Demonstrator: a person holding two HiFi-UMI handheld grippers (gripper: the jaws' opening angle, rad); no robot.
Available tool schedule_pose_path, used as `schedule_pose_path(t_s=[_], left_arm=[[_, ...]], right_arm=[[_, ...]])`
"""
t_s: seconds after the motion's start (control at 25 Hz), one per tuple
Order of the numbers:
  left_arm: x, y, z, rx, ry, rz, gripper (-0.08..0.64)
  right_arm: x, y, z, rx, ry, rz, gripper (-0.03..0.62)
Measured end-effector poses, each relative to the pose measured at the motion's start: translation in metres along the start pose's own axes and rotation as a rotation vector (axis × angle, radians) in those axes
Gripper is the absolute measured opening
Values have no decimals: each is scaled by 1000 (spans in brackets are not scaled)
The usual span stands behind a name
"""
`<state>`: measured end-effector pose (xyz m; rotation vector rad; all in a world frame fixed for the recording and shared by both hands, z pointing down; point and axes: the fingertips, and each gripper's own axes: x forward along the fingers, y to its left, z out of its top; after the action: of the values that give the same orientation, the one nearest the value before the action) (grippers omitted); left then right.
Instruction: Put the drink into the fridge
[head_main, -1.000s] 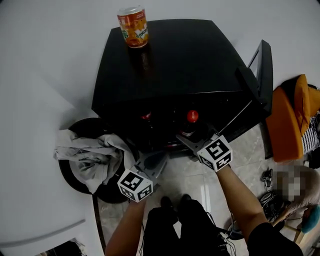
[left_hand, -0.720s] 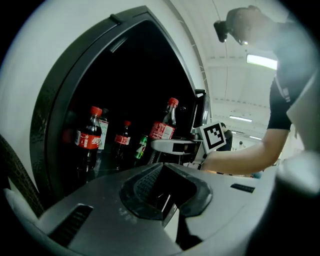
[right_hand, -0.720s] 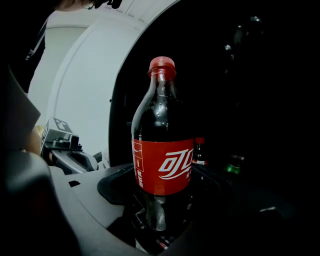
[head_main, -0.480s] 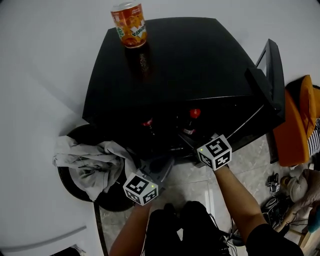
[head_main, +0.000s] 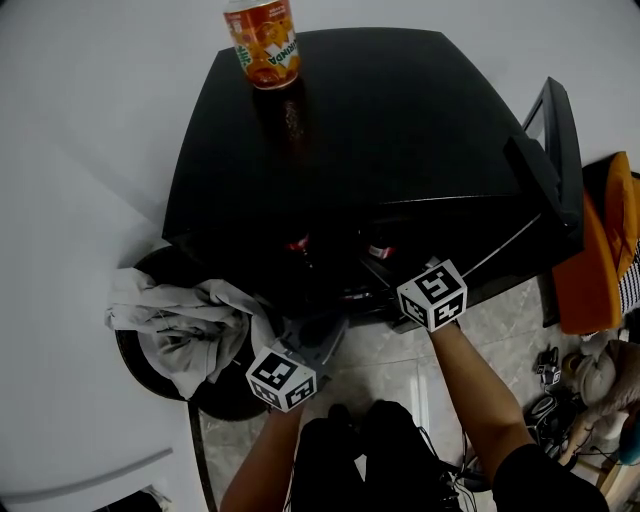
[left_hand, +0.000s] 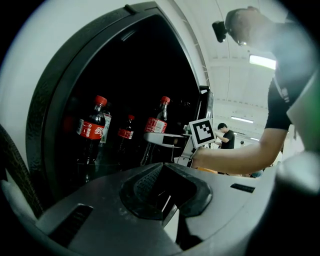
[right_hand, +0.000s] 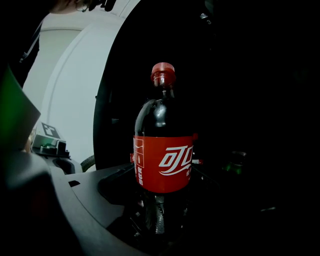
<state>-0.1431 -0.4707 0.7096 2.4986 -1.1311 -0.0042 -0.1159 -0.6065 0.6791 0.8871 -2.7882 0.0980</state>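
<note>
A black mini fridge (head_main: 380, 120) stands open in the head view, its door (head_main: 548, 150) swung out to the right. My right gripper (head_main: 388, 268) reaches into the opening, shut on a cola bottle (right_hand: 162, 162) with a red label and red cap, held upright inside the dark interior. In its own view the right gripper (right_hand: 160, 202) clamps the bottle low on its body. From the left gripper view the held cola bottle (left_hand: 156, 127) shows beside two more cola bottles (left_hand: 92, 131) standing inside. My left gripper (head_main: 318, 338) hangs just outside the opening, shut and empty (left_hand: 161, 192).
An orange drink can (head_main: 263, 42) stands on the fridge's top at the back left. A grey cloth (head_main: 175, 322) lies over a dark round stool left of the fridge. An orange bag (head_main: 600, 245) sits on the tiled floor to the right. My legs (head_main: 370, 450) are below.
My right gripper has pushed the cola bottle deeper into the fridge; its red cap is now hidden under the top edge. The left gripper has drifted slightly right.
</note>
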Motion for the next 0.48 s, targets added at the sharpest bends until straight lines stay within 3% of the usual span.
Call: schedule_pose_path(t_s=[0.48], left_arm=[[-2,-1,6,-23,-3,4,11]], right_arm=[[3,1,9,-5,-54,12,321]])
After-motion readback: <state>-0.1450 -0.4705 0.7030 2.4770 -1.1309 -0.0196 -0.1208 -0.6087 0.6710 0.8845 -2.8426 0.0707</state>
